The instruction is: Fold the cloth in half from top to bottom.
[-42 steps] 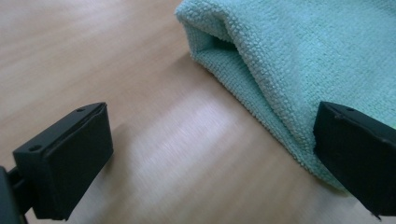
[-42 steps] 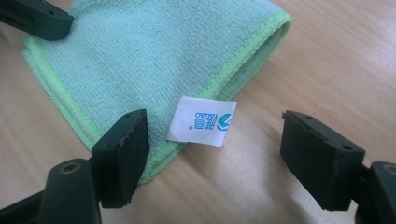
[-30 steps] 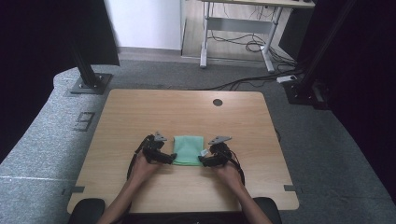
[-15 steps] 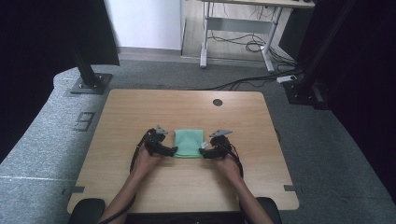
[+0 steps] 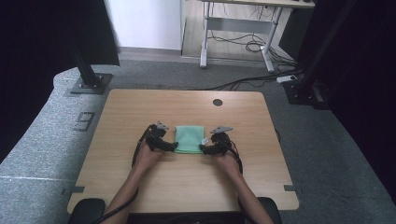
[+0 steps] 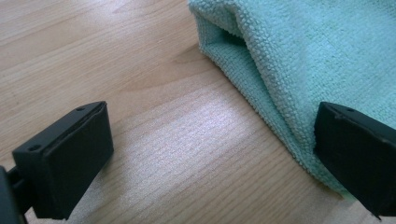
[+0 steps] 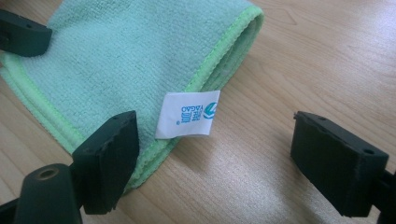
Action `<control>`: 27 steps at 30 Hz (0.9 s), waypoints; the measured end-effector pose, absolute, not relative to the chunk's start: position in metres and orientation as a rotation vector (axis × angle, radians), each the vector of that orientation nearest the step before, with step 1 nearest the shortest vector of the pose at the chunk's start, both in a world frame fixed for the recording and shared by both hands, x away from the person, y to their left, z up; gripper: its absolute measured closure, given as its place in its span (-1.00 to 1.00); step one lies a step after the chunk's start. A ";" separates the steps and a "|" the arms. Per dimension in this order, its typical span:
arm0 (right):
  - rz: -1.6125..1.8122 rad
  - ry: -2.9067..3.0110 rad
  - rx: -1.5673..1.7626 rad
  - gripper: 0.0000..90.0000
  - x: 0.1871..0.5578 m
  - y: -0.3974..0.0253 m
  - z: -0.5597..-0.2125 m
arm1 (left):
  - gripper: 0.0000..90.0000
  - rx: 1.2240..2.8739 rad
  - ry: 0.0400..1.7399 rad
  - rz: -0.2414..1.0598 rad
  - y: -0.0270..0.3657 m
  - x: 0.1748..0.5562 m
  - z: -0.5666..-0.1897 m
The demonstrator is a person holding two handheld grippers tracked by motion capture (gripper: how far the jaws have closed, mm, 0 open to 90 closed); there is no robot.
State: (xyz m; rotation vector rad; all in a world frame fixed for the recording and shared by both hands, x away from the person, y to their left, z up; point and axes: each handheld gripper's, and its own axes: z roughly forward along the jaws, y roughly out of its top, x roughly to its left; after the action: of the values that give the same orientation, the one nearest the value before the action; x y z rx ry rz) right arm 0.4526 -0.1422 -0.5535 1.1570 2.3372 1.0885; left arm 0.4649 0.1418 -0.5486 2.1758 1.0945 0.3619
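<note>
Green cloth is seen folded flat on table, w/ left gripper & right gripper both spread wide at near corners, nothing grasped; next fold judged pending.

cloth on table | left gripper at its left | right gripper right, seemingly touching

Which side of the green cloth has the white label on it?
The side by the right gripper. The white label sticks out from the green cloth there; the side by the left gripper shows no label.
</note>
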 end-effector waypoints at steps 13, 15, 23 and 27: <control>1.080 2.336 1.164 -0.67 0.452 -0.142 -0.553 | -0.98 2.096 1.094 0.348 0.139 0.490 -0.524; 1.079 2.337 1.165 -0.67 0.452 -0.142 -0.553 | -0.97 2.075 1.114 0.361 0.137 0.500 -0.519; 1.084 2.331 1.169 -0.67 0.452 -0.142 -0.553 | -0.96 2.127 1.213 0.442 0.133 0.525 -0.536; 1.082 2.333 1.168 -0.67 0.452 -0.142 -0.553 | -0.97 2.147 1.209 0.491 0.128 0.524 -0.544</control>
State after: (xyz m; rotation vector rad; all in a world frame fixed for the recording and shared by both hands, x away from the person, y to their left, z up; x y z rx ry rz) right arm 0.4517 -0.1416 -0.5533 1.1685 2.3331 1.0819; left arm 0.5243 0.1277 -0.5440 2.1466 1.2088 0.4911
